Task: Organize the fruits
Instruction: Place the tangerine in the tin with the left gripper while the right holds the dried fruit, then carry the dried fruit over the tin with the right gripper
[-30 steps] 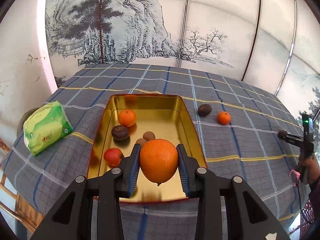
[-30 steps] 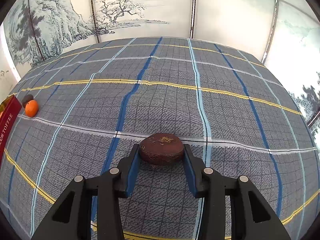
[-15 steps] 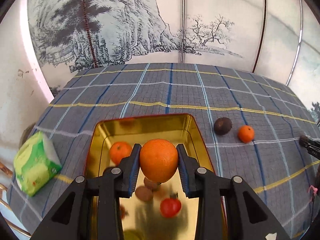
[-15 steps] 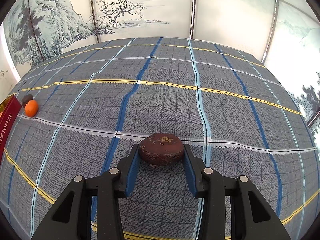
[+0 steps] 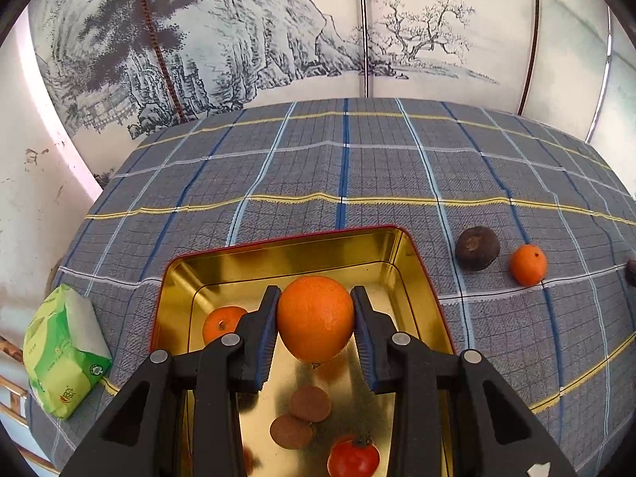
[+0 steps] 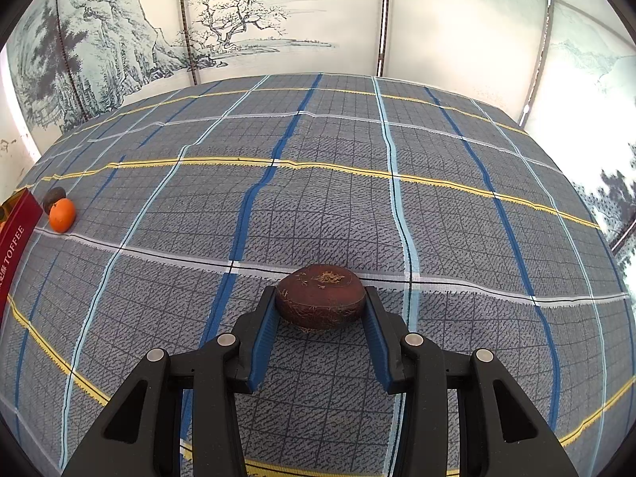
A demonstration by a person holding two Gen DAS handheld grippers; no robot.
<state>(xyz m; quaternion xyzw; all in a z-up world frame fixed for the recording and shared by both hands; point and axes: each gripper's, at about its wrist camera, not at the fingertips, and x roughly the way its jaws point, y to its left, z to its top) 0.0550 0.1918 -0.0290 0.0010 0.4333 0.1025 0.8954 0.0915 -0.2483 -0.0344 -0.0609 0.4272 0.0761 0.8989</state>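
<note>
Tin point(image 5: 401, 246) with tomato point(image 5: 353, 458), tangerine point(image 5: 222, 322); left gripper point(image 5: 315, 320) clamped on orange point(image 5: 316, 314), right gripper point(image 6: 321, 310) on chestnut point(image 6: 320, 300).

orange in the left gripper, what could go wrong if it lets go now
The orange, clamped in the left gripper, hangs above the gold tin. Released here, it may land on the two brown fruits or the tomato below and bruise them, or roll into the small orange.
</note>
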